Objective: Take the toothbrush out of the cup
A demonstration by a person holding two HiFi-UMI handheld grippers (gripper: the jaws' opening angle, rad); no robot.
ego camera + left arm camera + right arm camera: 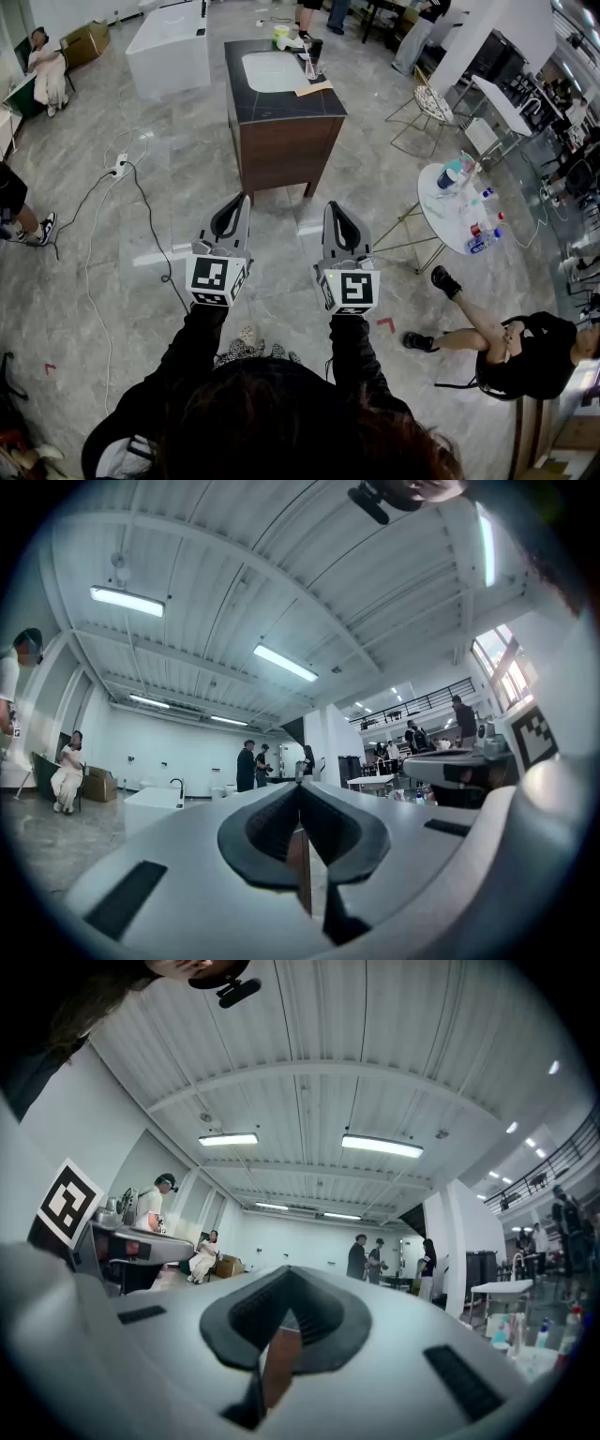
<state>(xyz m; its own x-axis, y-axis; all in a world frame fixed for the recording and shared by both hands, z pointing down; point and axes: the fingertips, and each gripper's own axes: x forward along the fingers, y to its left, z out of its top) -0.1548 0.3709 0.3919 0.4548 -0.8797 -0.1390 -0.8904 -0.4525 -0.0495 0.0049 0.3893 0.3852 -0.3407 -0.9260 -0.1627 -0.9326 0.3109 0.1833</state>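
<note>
A brown cabinet with a dark top and a white sink (272,70) stands ahead on the floor. At the sink's right edge is a small cup (310,69) with a thin toothbrush (307,56) sticking up from it; both are small and far off. My left gripper (235,201) and right gripper (335,207) are held side by side, well short of the cabinet and pointing toward it. The jaws of both are shut with nothing between them, as the left gripper view (300,786) and right gripper view (285,1269) show.
A white bathtub (169,47) stands at the back left. A round white table (441,214) with bottles and a wire chair (427,103) are at the right. A person (497,345) sits on the floor at the right. A power strip and cable (119,167) lie at the left.
</note>
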